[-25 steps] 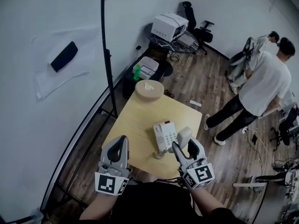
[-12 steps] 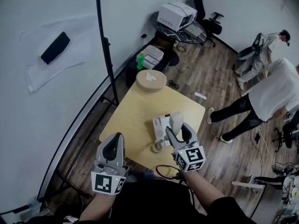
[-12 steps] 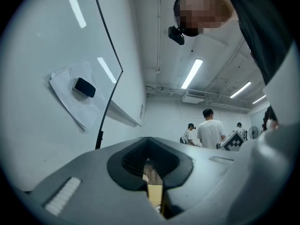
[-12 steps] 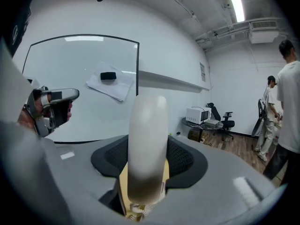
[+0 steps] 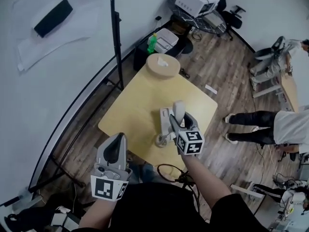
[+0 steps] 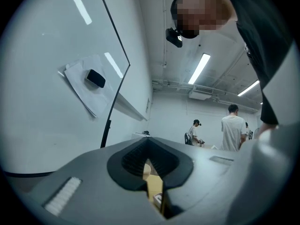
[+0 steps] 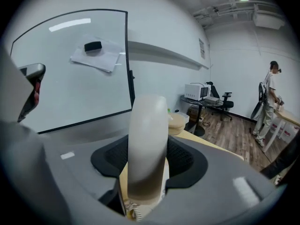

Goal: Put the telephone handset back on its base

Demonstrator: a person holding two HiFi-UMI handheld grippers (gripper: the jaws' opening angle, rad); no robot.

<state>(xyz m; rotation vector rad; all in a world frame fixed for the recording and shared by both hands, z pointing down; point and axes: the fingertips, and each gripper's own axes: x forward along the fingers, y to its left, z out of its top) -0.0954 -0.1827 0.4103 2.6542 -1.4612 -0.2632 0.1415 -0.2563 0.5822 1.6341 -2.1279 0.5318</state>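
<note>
The cream telephone base (image 5: pixel 165 122) lies on the yellow table (image 5: pixel 140 105), right of its middle. My right gripper (image 5: pixel 180 122) is shut on the cream handset (image 5: pixel 178 110), which it holds upright over the base's right side. In the right gripper view the handset (image 7: pixel 147 144) fills the gap between the jaws, and the coiled cord (image 7: pixel 131 213) hangs below it. That cord (image 5: pixel 161 139) curls down to the table's near edge. My left gripper (image 5: pixel 115 150) hangs off the table's near left corner, shut with nothing in it (image 6: pixel 151 167).
A round tan box (image 5: pixel 161 64) stands at the table's far corner. A black pole (image 5: pixel 116 37) rises left of the table beside the whiteboard (image 5: pixel 58 71). A green bottle (image 5: pixel 153 43) and a side table with a white machine (image 5: pixel 195 1) are beyond. A person (image 5: pixel 285 125) stands at the right.
My right gripper has carried the handset forward and left, from beside the base to above it. The left gripper has stayed low at the table's near left corner.
</note>
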